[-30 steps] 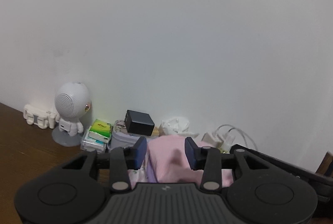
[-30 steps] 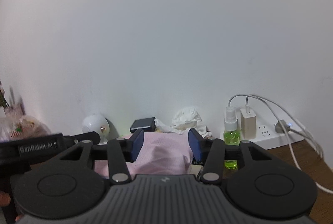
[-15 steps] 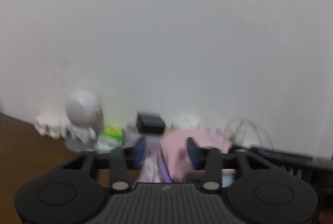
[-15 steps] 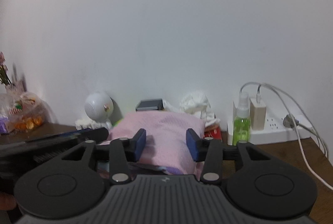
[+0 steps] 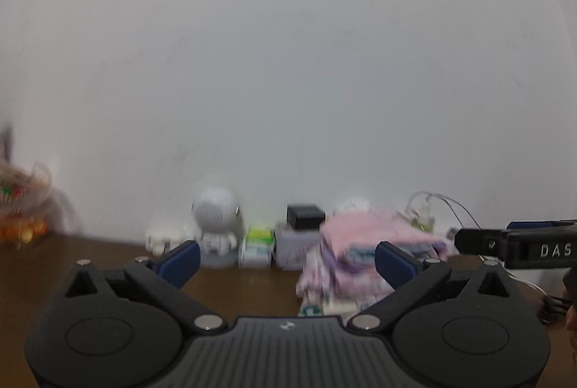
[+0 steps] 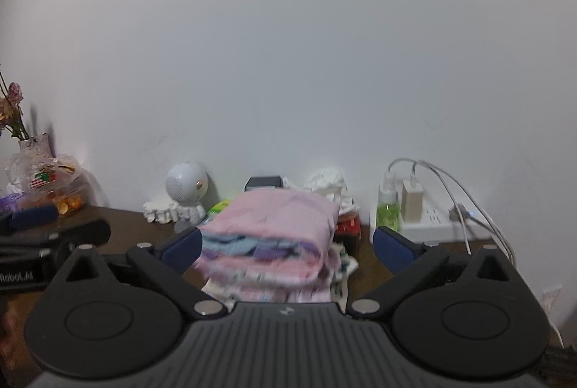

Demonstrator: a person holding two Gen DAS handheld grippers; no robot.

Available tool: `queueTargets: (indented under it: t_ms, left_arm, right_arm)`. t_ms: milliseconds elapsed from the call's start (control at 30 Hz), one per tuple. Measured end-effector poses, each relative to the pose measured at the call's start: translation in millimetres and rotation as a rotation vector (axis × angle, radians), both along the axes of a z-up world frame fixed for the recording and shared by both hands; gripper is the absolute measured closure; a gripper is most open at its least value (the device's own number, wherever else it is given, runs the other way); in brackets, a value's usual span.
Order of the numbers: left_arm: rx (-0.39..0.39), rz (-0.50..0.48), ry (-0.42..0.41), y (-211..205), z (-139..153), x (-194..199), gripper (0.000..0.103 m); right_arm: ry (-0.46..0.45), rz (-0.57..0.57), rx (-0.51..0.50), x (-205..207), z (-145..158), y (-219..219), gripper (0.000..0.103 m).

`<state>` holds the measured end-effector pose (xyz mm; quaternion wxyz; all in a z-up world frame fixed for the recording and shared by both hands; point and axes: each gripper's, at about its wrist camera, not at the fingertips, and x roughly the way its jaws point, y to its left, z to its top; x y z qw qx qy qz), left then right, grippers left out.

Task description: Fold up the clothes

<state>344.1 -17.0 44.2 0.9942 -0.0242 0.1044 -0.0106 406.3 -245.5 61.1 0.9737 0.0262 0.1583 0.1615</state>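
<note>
A folded pink garment point(image 6: 277, 218) lies on top of a stack of folded clothes point(image 6: 277, 280) on the brown table, near the back wall. In the left wrist view the same pink garment point(image 5: 371, 233) sits right of centre on the stack. My right gripper point(image 6: 286, 247) is open, its blue pads wide apart on either side of the stack's near edge, holding nothing. My left gripper point(image 5: 285, 256) is open and empty, just left of the stack. The right gripper's body point(image 5: 519, 243) shows at the right edge of the left wrist view.
Along the wall stand a white round robot figure point(image 6: 185, 186), a black box point(image 6: 263, 182), crumpled tissue point(image 6: 324, 179), a green spray bottle point(image 6: 387, 204), a power strip with charger and cables point(image 6: 429, 218), and a vase with a snack bag point(image 6: 39, 171) at far left.
Both grippers have opened wide and let go of the pink garment, which now rests on the stack. Both grippers have pulled back from it; the left one shifted left.
</note>
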Motion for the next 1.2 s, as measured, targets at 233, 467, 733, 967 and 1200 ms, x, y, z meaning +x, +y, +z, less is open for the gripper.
queueTargets:
  t_ms: [233,467,733,967,1200]
  left_arm:
    - [0.001,-0.043,0.019,-11.1,1.1,-71.5,0.000]
    - [-0.019,-0.058,0.021,-14.6,0.5,-137.8,0.000]
    - [-0.015,-0.093,0.030,-12.2,0.1,-219.6,0.000]
    - [-0.024,-0.134,0.083,-7.4,-11.2,-279.3,0.000]
    - [-0.047,-0.170,0.134,-5.4,-22.5,-323.3,0.000]
  right_arm:
    - [0.016,-0.006,0.041,-64.2,7.9,-8.4,0.000]
    - [-0.024,-0.027,0.076,-146.2,15.5,-20.1,0.000]
    - [0.006,-0.004,0.004,-232.0,8.6,-19.0,0.000]
    - [0.090,0.010,-0.011,-297.2,-9.1,-14.2,0.000]
    - [0.104,-0.025,-0.090,-351.2,-24.8,1.4,0.000]
